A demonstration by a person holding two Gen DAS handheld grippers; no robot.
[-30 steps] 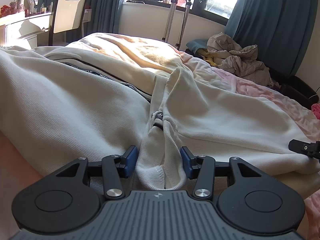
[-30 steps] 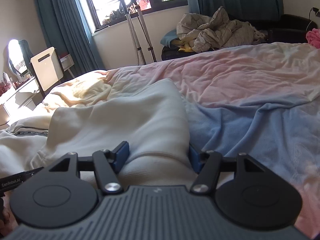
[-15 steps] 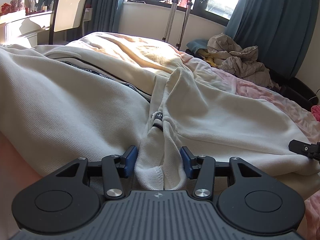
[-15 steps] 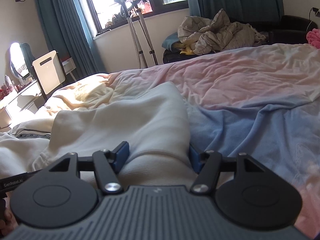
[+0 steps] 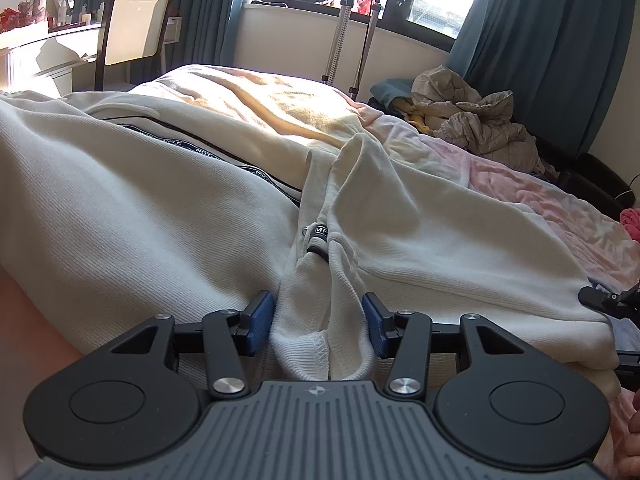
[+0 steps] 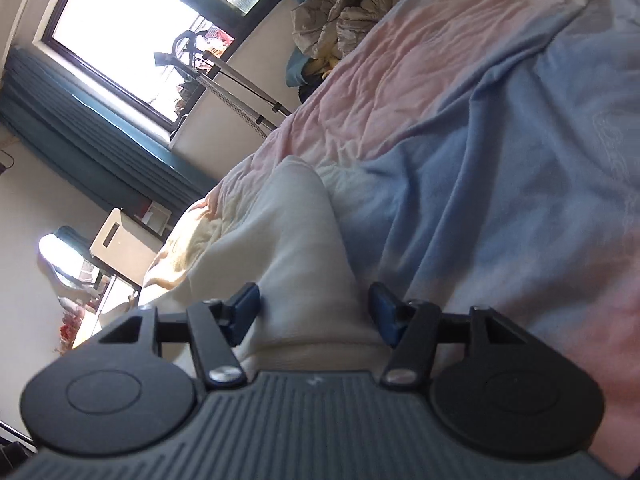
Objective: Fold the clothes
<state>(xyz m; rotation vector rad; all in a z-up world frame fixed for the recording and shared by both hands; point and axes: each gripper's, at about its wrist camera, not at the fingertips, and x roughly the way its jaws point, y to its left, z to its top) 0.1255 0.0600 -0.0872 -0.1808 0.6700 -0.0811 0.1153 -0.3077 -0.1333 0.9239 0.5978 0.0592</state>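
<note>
A cream-white sweatshirt (image 5: 140, 220) with a black lettered band lies spread on the bed. My left gripper (image 5: 319, 326) is shut on the ribbed hem (image 5: 320, 340) of the sweatshirt, low over the bed. My right gripper (image 6: 314, 314) is shut on another bunched part of the same sweatshirt (image 6: 296, 240), and its view is tilted steeply to the left. The tip of the right gripper (image 5: 604, 304) shows at the right edge of the left wrist view.
The bed has a pink and blue cover (image 6: 500, 160). A heap of crumpled bedding (image 5: 472, 120) lies at the far side by the curtains. A garment steamer stand (image 5: 352, 20) is by the window. A white chair (image 5: 136, 24) and desk stand at left.
The right gripper has rolled sharply, tilting its view, and lifted with the sweatshirt in it. The left gripper has stayed in place on the hem.
</note>
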